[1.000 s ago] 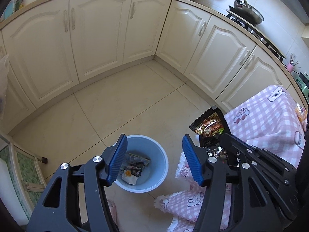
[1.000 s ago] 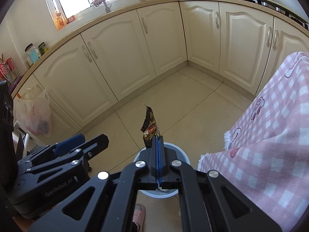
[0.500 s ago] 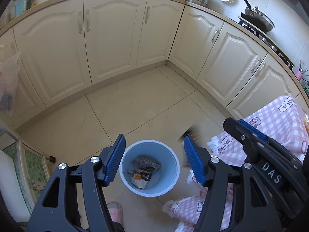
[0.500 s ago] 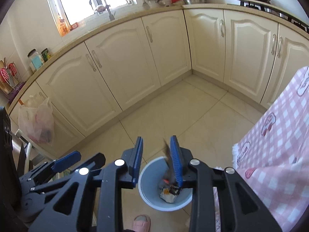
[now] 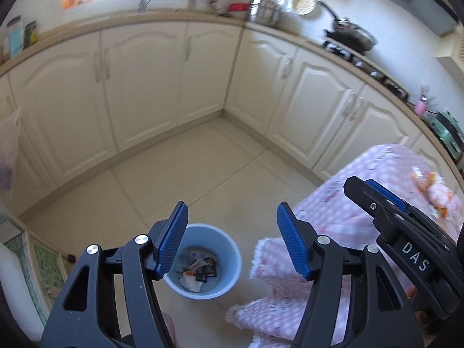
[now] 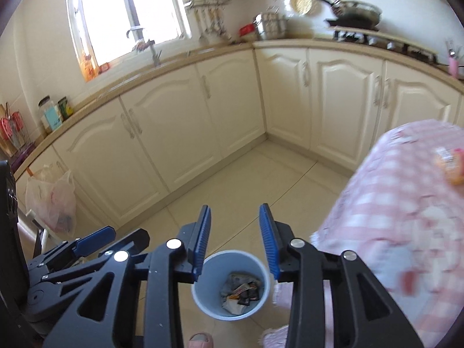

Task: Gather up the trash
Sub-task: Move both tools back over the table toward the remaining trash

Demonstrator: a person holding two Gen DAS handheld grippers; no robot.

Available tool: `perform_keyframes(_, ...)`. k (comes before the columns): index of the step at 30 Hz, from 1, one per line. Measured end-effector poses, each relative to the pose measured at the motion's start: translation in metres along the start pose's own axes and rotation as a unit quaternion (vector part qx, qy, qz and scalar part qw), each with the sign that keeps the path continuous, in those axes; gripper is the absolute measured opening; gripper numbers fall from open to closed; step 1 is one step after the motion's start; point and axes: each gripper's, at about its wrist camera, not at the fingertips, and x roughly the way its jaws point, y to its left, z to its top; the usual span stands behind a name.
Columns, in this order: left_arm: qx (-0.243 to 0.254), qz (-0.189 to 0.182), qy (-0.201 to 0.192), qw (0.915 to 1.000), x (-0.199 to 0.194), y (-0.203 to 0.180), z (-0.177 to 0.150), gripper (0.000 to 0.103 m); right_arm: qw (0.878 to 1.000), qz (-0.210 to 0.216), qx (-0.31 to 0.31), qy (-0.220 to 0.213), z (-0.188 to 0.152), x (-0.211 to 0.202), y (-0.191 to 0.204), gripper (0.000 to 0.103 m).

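- One blue bin [image 6: 232,285] on the floor below me, holding a heap of wrappers [image 6: 240,291].
- My right gripper [image 6: 235,239] is opening, nothing between its jaws.
- My left gripper [image 5: 232,239] gapes empty.
- One orange scrap [image 6: 449,165] on the tablecloth [image 6: 391,203].

Open floor [image 5: 203,171] left; tablecloth [image 5: 348,220] crowds bin [image 5: 229,249].

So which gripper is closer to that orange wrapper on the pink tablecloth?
Right. The right gripper reaches over the tablecloth beside the wrapper; the left gripper hangs over the bin.
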Motion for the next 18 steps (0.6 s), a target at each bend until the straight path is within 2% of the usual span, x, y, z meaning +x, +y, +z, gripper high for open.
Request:
perform_keyframes(8, 0.069, -0.068, -0.026, 0.9950, -0.039, -0.094, -0.003, 0.063, 0.995, -0.055, 0.030, -0.071, 0.007, -0.099, -0.069, 0.037)
perform_keyframes(13, 0.116, -0.111, -0.018, 0.9869, -0.048, -0.155, -0.015, 0.063, 0.988, -0.102, 0.063, -0.098, -0.002, -0.151, -0.127, 0.039)
perform_keyframes(18, 0.160, -0.149, 0.010, 0.9757, -0.047, -0.216, -0.029, 0.063, 0.979, -0.142, 0.106, -0.100, -0.018, -0.192, -0.197, 0.042)
